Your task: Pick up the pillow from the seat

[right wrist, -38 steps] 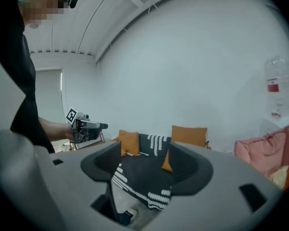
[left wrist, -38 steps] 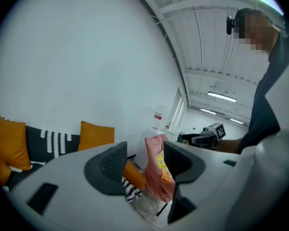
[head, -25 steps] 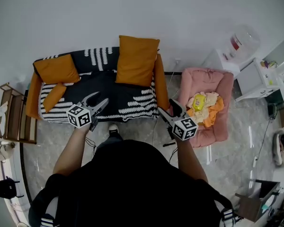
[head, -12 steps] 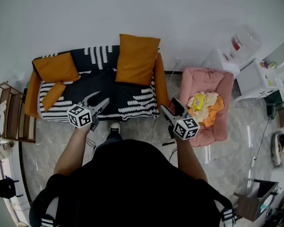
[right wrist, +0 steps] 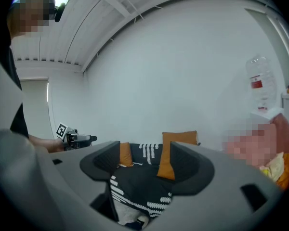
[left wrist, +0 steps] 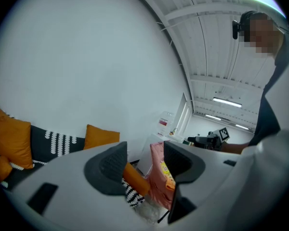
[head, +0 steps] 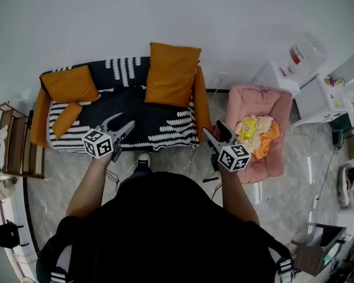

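A sofa (head: 135, 119) with a black-and-white patterned cover stands against the wall. A large orange pillow (head: 171, 74) leans upright at its right end, a second orange pillow (head: 71, 84) lies at the left end, and a small orange cushion (head: 66, 119) rests on the seat at front left. My left gripper (head: 120, 122) hovers open over the seat's front edge, holding nothing. My right gripper (head: 215, 130) is open and empty beside the sofa's orange right armrest (head: 199, 102). In the right gripper view the large pillow (right wrist: 177, 139) shows beyond the open right gripper (right wrist: 147, 163).
A pink pet bed (head: 271, 108) holding yellow and orange items stands right of the sofa. A wooden rack (head: 15, 146) is at the left. A water dispenser (head: 298, 55) and a white table (head: 321, 102) stand at the back right. The floor is marble tile.
The right gripper has drifted slightly to the right and up in the head view. The left gripper has barely moved. Both stay open.
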The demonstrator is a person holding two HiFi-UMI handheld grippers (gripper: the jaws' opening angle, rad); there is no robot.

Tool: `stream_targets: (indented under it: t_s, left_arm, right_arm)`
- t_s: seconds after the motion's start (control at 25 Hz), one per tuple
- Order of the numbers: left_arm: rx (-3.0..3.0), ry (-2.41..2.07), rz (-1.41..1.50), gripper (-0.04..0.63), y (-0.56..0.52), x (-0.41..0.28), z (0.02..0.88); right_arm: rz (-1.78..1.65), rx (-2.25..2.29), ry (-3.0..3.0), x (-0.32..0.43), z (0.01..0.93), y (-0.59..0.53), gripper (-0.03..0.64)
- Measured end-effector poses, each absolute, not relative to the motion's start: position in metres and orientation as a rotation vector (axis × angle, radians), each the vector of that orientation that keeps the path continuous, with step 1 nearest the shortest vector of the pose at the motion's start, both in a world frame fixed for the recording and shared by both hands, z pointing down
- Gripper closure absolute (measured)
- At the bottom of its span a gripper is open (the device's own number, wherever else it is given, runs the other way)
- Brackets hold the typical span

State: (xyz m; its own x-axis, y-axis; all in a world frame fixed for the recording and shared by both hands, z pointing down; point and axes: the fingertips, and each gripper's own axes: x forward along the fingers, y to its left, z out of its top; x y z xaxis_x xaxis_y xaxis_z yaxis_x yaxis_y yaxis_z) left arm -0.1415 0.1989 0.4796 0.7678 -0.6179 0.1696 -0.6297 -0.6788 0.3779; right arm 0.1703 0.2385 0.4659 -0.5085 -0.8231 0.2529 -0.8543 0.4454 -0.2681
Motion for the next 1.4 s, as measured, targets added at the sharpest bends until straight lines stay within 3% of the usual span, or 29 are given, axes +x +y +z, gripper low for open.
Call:
stream_targets:
  t_s: [1.4]
  left_arm:
    - [2.542, -0.835, 0.058, 0.351, 0.129, -0.138, 0.495]
  right_arm:
    - [0.622, 1.589, -2.515, 0.163, 0.483, 0.190, 0.288]
